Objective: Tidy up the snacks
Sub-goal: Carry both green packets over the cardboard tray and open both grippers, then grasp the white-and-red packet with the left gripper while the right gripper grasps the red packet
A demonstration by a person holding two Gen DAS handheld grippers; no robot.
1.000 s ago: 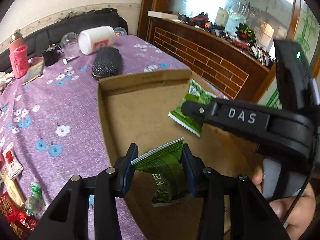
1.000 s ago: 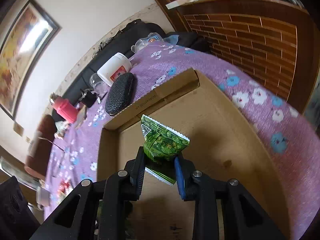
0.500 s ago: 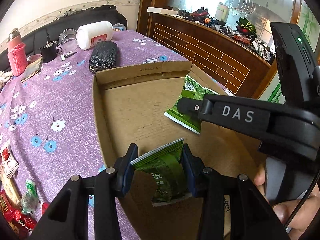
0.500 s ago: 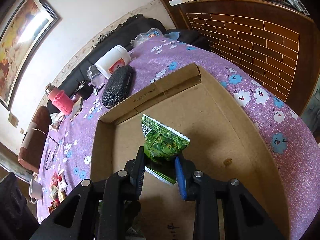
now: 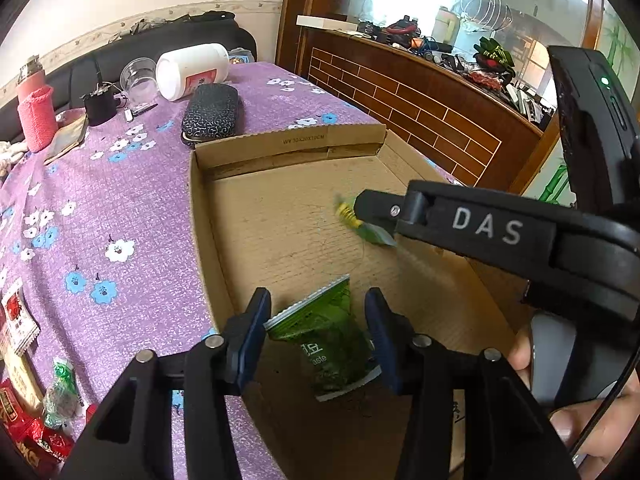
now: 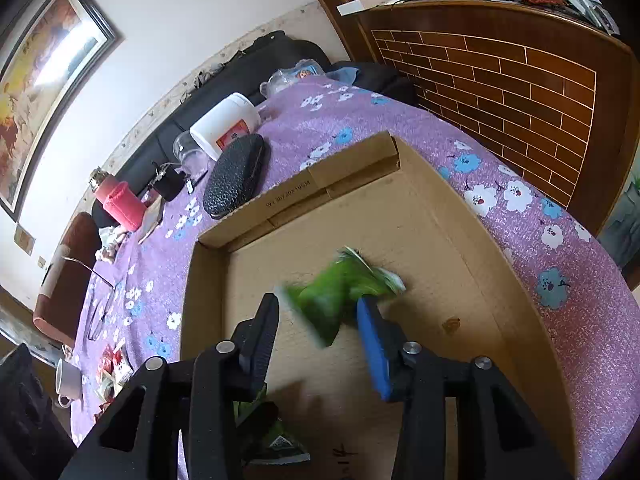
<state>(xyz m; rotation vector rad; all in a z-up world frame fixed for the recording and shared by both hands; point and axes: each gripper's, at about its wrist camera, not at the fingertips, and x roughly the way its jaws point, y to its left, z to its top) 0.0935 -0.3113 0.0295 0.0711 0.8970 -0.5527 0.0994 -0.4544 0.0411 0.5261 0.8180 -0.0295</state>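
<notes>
Since the earlier frame both hand-held grippers were opening over the box (image 5: 288,146): the right (image 6: 318,330) dropped its blurred, apparently falling green packet (image 6: 340,292); the left (image 5: 318,330), jaws widening, had its packet (image 5: 328,344) loose between them, lower centre of frame.

Cardboard tray (image 5: 200,216) on table (image 5: 132,208), spectacle case (image 5: 210,114) behind it (touching), snack packets (image 5: 24,364) left.

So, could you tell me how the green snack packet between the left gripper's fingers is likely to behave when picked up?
Probably floppy: the green snack packet is a thin, creased pouch that sags between the opening jaws of the left gripper. Likely light, since it looks nearly flat. Its glossy film may slip, so it could drop into the cardboard box.
</notes>
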